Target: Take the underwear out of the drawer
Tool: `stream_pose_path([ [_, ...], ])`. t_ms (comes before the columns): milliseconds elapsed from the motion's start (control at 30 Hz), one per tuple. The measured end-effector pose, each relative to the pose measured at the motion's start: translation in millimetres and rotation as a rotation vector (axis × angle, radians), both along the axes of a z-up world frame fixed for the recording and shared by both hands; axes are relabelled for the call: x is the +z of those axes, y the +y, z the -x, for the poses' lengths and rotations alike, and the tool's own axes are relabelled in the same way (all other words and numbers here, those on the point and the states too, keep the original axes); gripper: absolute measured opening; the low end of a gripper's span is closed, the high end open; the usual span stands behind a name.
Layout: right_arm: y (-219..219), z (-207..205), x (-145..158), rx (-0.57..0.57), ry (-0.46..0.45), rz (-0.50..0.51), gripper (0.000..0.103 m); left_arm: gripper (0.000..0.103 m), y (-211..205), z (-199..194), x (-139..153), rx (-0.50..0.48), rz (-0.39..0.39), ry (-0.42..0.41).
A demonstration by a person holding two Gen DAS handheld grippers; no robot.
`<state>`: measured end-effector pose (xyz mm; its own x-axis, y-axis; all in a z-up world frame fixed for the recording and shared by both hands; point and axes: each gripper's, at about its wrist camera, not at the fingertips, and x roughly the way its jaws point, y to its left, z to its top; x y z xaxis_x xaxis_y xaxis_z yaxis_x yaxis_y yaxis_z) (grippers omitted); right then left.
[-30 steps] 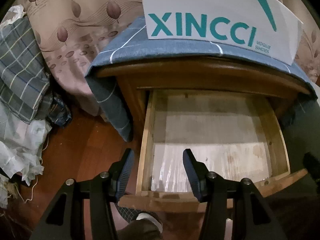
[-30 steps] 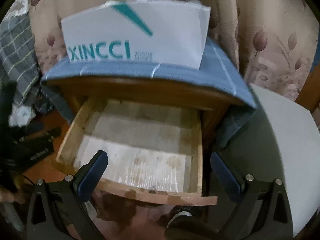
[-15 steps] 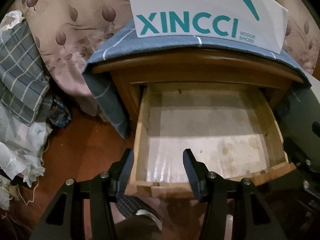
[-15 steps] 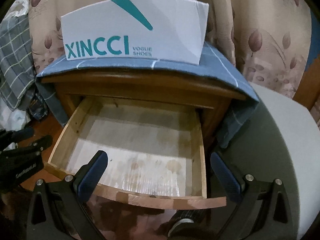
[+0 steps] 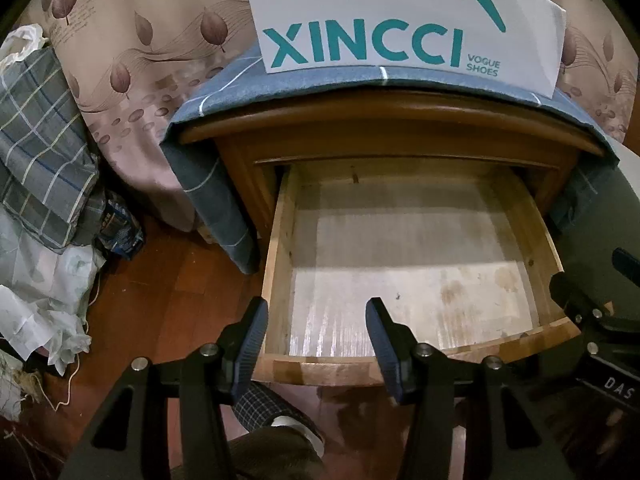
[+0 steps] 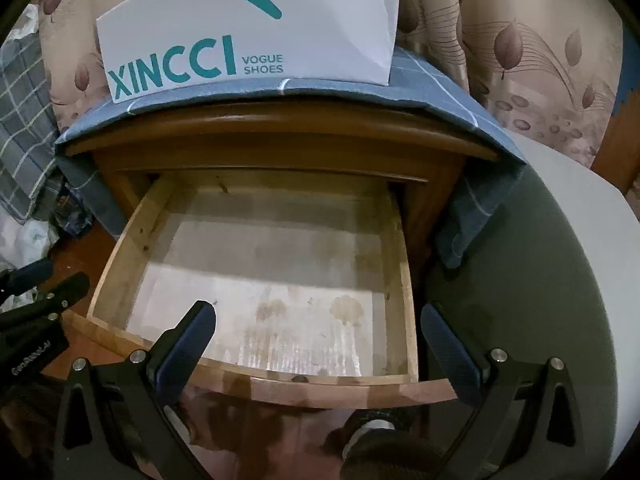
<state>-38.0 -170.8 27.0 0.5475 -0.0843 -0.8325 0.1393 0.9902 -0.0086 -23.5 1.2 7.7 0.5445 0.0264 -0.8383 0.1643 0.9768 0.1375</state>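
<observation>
Nearest the lenses, both tongs hang over the front rail of the pulled-out drawer (image 5: 420, 248). The left tongs (image 5: 316, 320) stand about half open with nothing between the pads, just over the drawer's front left corner. The right tongs (image 6: 316, 330) stand wide apart, also empty, straddling the front right part of the drawer.

Beyond them the drawer floor shows only a pale, stained liner. No underwear is visible in either view, not in the drawer nor in the tongs, so where it lies cannot be told. By that, the step in hand looks like the end of the removal or a check of an empty drawer; a next move would call for finding the garment first, or pushing the front rail shut.

Farther back, the nightstand (image 6: 280, 136) carries a blue checked cloth (image 6: 432, 88) and a white shoe box (image 6: 256, 28).

The left view alone shows the plaid fabric and crumpled bags (image 5: 44, 280) on the floor to the left; the right view alone shows the pale round surface (image 6: 560, 280) to the right.
</observation>
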Motion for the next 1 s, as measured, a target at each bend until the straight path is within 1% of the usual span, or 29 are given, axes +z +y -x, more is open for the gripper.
stream_pose_path([
  [200,5,0,-1,0.021,0.003,0.018,0.102,0.052,-2,-1,-3,-0.005,-0.011,0.006],
  [300,8,0,-2,0.029,0.007,0.035,0.102,0.052,-2,-1,-3,-0.008,0.0,0.01],
  [533,5,-1,-5,0.024,0.019,0.015,0.102,0.052,-1,-4,-5,-0.002,0.006,0.025],
  [1000,11,-1,-7,0.048,0.027,0.028,0.102,0.052,-5,-2,-7,-0.017,-0.008,0.028],
])
